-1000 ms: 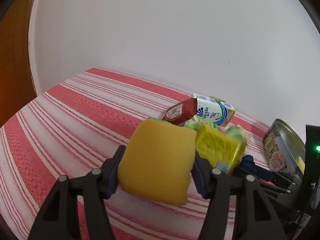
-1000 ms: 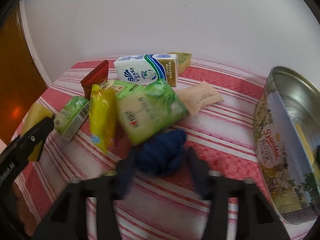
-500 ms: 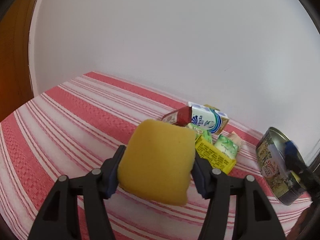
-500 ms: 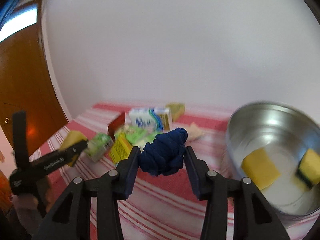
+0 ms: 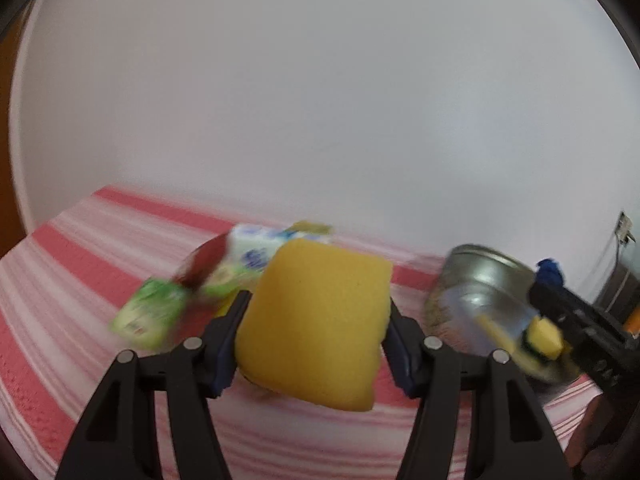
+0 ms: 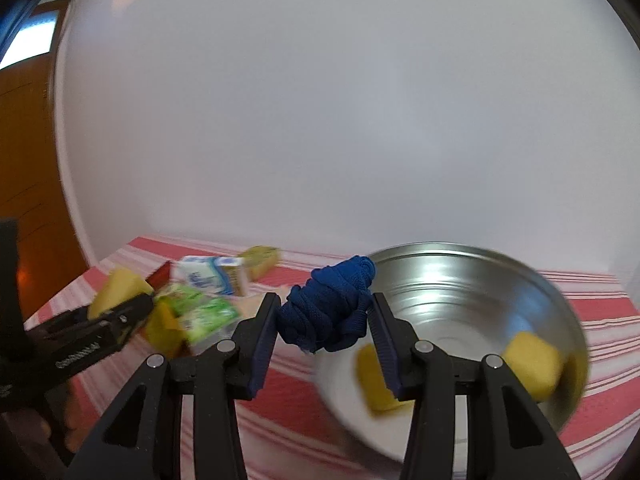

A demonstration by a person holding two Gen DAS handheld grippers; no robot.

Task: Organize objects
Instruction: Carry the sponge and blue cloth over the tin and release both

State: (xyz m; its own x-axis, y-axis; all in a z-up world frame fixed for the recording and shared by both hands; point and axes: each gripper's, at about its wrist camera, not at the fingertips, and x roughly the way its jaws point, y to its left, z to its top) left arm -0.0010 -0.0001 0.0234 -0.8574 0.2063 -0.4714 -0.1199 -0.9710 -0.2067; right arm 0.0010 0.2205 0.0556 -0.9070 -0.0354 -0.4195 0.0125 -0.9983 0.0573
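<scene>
A: What does the left gripper (image 5: 316,334) hold?

B: A yellow sponge (image 5: 316,328), clenched between both pads and lifted off the striped cloth (image 5: 68,280). It blocks the middle of that view.

A: And the right gripper (image 6: 325,322)?

B: Its jaws are pinched on a blue cord bundle (image 6: 328,306), which hangs just at the near left rim of the tin (image 6: 460,248); whether it is over the opening I cannot tell.

A: What is in the tin?

B: Two yellow sponge pieces (image 6: 530,364) on its floor, one near the right wall, one blurred behind the right jaw. Bare metal shows between them and toward the far wall.

A: What lies left of the tin?

B: A pile of packets (image 6: 204,312), green ones in front, a white and blue carton (image 6: 208,276) behind, a red packet (image 5: 206,264) at the left edge. All blurred.

A: Any open room?

B: Bare cloth left of the pile out to the table's left edge, and a strip behind the tin up to the white wall (image 6: 320,120). A brown door (image 6: 28,160) stands past the left edge.
</scene>
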